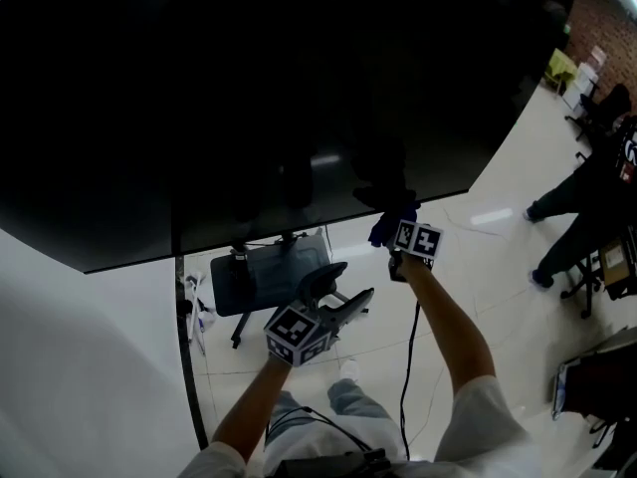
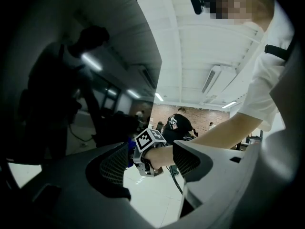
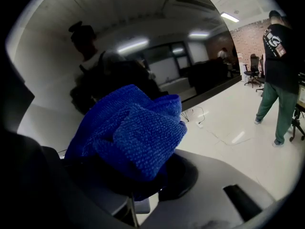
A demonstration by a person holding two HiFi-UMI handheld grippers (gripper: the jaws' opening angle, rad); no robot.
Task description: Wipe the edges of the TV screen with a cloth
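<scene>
One blue cloth (image 3: 128,132) is clamped in the right gripper (image 3: 143,175); the left gripper (image 2: 150,163) gapes empty.

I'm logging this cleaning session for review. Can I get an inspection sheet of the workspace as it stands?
Surface: TV screen, dark and reflective.
Job's things: blue cloth, bunched up by the screen's lower edge; contact cannot be told.
Clutter: office chair below the screen.
Grippers: right gripper shut on the blue cloth; left gripper open, fingers empty, held lower.
Cables: black cable hanging below the right gripper.
Surroundings: glossy white floor, brick wall, a person standing at the right.
</scene>
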